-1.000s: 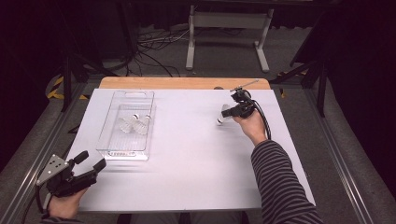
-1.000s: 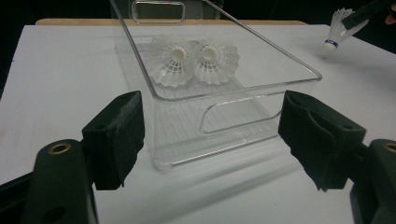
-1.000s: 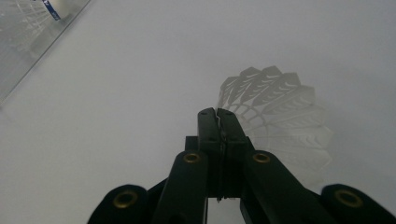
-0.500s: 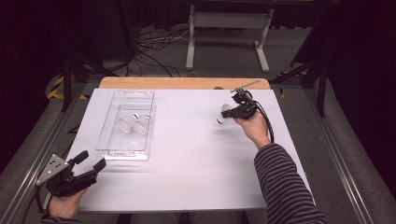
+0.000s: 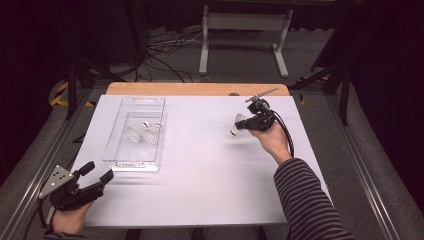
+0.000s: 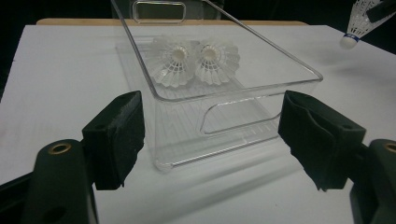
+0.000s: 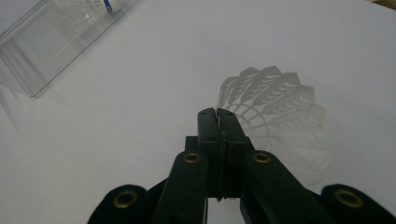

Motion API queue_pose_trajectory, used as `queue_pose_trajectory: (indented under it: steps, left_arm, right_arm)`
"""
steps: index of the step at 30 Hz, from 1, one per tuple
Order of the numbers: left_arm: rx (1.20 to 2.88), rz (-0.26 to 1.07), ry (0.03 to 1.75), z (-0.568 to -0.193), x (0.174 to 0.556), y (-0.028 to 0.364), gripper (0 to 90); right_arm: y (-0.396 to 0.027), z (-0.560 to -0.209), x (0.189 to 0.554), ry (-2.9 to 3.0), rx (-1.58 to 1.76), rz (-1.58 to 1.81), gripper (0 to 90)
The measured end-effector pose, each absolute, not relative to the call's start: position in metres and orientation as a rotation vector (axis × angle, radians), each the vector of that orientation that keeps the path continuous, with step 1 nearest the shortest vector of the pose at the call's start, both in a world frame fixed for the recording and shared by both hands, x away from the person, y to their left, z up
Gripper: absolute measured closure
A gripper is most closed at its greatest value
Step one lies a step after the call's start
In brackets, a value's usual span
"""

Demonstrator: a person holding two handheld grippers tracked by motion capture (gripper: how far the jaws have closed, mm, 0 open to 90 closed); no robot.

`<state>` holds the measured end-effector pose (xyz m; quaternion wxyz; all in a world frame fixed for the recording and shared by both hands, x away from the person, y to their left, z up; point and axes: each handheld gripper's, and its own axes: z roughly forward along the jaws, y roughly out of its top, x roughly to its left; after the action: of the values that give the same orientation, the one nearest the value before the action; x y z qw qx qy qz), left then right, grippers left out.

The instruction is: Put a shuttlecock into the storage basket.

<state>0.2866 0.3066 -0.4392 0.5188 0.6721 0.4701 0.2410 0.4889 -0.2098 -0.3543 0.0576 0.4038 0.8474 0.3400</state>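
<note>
white sheeting covers the table (image 5: 200, 190), with dark floor and cables beyond. right gripper (image 5: 243, 123): jaws clamped together on the feather skirt of a white shuttlecock (image 5: 238, 124), held above the sheet at the far right, cork end pointing down and left. left gripper (image 5: 97, 175): jaws spread wide, nothing between them, resting at the near left corner. clear plastic bin (image 5: 116, 159): contains two shuttlecocks (image 6: 194, 60) lying side by side, touching.

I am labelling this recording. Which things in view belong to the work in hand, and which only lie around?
Belong to the work:
- shuttlecock pinched by the right gripper
- clear bin
- two shuttlecocks inside it

Only lying around:
- white metal stand
- cables on the floor
- idle left gripper, open
</note>
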Motion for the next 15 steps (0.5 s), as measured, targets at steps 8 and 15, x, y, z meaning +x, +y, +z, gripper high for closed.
queue_pose_trajectory:
  steps: [8,15]
  left_arm:
    - [1.61,0.579,1.131,-0.439,0.287,0.307,23.8]
    - [1.609,0.581,1.131,-0.439,0.286,0.307,23.8]
  right_arm:
    - [-0.206,-0.351,0.479,2.587,1.171,1.055,90.0]
    - [-0.201,-0.349,0.47,2.607,1.13,1.069,90.0]
